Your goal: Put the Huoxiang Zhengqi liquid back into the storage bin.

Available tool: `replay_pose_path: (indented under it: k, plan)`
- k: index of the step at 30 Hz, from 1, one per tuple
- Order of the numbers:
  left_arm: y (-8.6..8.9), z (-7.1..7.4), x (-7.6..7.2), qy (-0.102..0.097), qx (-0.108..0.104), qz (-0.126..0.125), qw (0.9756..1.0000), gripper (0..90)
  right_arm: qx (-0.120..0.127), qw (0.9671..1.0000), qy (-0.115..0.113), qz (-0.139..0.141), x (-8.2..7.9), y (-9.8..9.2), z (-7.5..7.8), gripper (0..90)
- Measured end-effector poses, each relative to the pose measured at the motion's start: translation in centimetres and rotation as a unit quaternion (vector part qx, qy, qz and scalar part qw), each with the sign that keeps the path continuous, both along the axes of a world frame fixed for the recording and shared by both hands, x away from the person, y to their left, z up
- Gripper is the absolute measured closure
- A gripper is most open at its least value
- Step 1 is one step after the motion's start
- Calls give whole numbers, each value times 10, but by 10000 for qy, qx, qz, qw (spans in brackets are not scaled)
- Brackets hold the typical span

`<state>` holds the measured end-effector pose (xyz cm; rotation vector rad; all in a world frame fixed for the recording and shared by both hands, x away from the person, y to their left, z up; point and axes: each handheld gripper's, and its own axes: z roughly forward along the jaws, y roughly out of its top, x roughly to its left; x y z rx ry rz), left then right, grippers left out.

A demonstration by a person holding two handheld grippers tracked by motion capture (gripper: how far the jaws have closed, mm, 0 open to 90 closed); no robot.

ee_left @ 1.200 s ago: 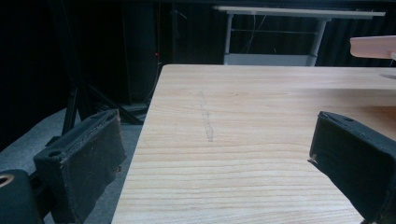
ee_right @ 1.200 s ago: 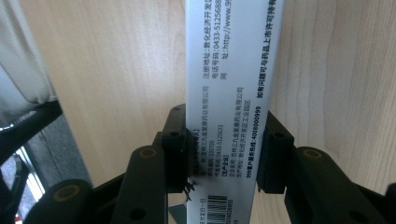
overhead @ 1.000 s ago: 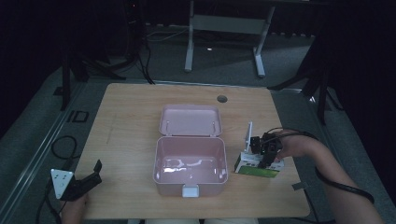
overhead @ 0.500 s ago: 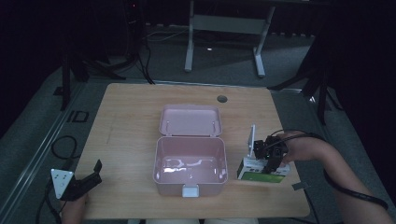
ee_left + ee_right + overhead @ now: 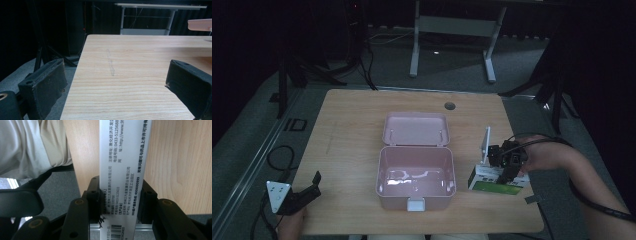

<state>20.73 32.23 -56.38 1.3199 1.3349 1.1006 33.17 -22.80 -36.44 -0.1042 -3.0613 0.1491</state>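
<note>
An open pink box (image 5: 416, 196) stands mid-table, its lid (image 5: 416, 129) laid back flat behind it and its inside bare. My right gripper (image 5: 507, 169) is shut on a white and green medicine carton (image 5: 496, 184) just right of the pink box, near the table's right edge. In the right gripper view the jaws (image 5: 121, 192) clamp the carton's white printed side (image 5: 122, 157) from both sides. My left gripper (image 5: 309, 189) sits at the table's near left corner, open. Its two black pads (image 5: 50, 75) stand wide apart over bare wood.
The wooden table (image 5: 352, 125) has a round cable hole (image 5: 449, 106) at the back. A small dark scrap (image 5: 532, 199) lies near the front right corner. A metal frame (image 5: 452, 25) stands on the floor beyond. The person's trouser leg (image 5: 30, 145) lies below the table edge.
My right gripper has risen with the carton and drifted a little right and toward the near edge. The left gripper has stayed put.
</note>
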Motion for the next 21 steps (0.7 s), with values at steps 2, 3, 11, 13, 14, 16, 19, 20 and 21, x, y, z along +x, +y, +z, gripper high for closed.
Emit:
replay_pose_path:
  k: [2,3,11,13,14,16,19,20,21]
  plan:
    - [0,0,0,-1,-4,-2,10000,34,-25,10000,-16,10,0,1,2,620]
    - [0,0,0,-6,-9,5,10000,34,-50,10000,-24,-7,-1,1,4,620]
    - [0,0,0,12,-26,1,10000,34,-2,10000,-92,-34,3,10,28,620]
    - [0,0,0,14,-22,-2,10000,33,25,9999,-95,-33,3,13,33,620]
    - [0,0,0,14,-22,-2,10000,34,25,10000,-78,-40,3,14,36,620]
    - [0,0,0,12,-18,-3,10000,34,9,9999,-71,-77,4,17,38,620]
    - [0,0,0,5,-32,-14,10000,34,-17,9998,-119,-135,7,25,46,620]
    - [1,0,0,9,-40,-22,10000,34,-15,9998,-118,-151,7,27,47,620]
    - [1,0,0,9,-40,-22,10000,34,-10,9999,-117,-119,6,31,50,620]
